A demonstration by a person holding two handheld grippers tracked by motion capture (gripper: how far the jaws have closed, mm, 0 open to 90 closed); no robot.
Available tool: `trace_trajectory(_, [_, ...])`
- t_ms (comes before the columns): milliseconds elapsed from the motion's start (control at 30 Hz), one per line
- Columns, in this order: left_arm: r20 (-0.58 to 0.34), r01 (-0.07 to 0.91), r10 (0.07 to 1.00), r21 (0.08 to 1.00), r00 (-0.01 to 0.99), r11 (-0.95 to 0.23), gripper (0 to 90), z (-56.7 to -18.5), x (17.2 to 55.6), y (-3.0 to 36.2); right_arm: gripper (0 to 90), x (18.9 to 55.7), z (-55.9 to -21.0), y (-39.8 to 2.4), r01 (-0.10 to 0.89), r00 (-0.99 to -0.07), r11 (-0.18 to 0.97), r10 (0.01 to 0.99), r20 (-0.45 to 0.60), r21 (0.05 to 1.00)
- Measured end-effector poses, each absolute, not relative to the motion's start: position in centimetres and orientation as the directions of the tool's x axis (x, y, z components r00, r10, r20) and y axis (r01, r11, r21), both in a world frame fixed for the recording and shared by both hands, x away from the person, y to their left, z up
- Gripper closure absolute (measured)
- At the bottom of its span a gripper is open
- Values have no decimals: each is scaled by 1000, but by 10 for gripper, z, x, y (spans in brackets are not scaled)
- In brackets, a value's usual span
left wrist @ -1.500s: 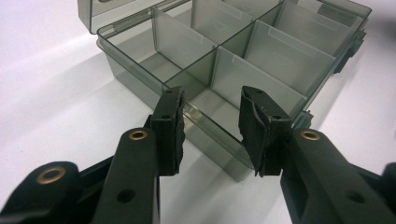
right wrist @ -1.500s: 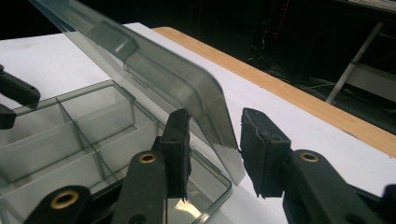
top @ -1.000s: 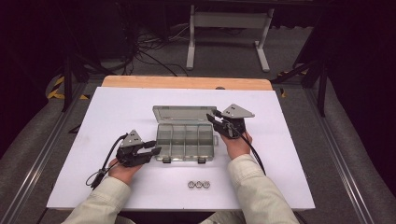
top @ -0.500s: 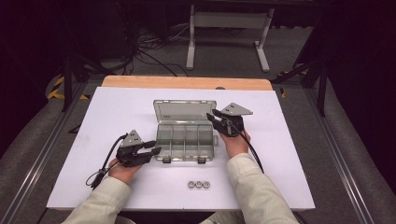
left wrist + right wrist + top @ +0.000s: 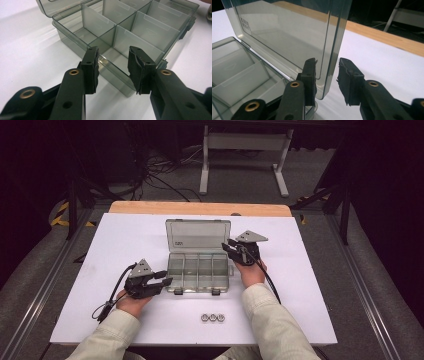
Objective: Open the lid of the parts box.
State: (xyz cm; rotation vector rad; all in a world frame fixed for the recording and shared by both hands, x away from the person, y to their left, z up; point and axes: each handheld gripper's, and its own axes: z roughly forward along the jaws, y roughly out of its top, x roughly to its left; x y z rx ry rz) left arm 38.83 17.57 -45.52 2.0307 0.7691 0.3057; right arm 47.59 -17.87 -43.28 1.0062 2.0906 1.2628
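Observation:
A clear plastic compartment box (image 5: 198, 288) sits mid-table with its lid (image 5: 198, 235) raised. In the left gripper view, the box's near wall (image 5: 72, 35) runs between the jaws. My left gripper (image 5: 113, 70) is open, and its pads (image 5: 91, 67) do not press on that wall. It lies at the box's front left corner (image 5: 165, 281) in the high view. My right gripper (image 5: 327, 80) is open at the lid's right edge (image 5: 332, 50), which stands between the jaws. The left pad is close against the lid and the right pad is apart. The same gripper (image 5: 229, 245) sits by the box's back right corner.
Three small metal nuts (image 5: 212, 317) lie in a row near the front edge of the white tabletop (image 5: 310, 310). A wooden strip (image 5: 200, 208) borders the far side. Cables trail from both grippers. Dark floor and a metal stand lie beyond.
The lid has swung up from leaning back to nearly upright. My right gripper has shifted slightly at its right edge. The left gripper has stayed put.

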Motion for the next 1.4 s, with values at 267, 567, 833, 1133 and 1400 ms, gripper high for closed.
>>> trace_trajectory(267, [-85,403,628,830,774,-385,604,-455,389,176,650,479,-439,-176,353,-609,319,792,-43,880])
trace_trajectory(567, [-84,403,629,830,773,-385,605,-455,389,176,634,485,-446,-180,389,-591,317,806,-29,865])
trace_trajectory(833, [-83,403,629,830,773,-386,605,-455,389,176,615,483,-446,-177,378,-601,321,798,-33,868])
trace_trajectory(1133, [-86,408,633,829,769,-382,599,-456,390,176,573,475,-434,-179,345,-609,320,791,-49,882])
trace_trajectory(1400, [-103,402,640,850,761,-340,451,-448,386,180,386,453,-405,-188,279,-653,279,756,-32,919])
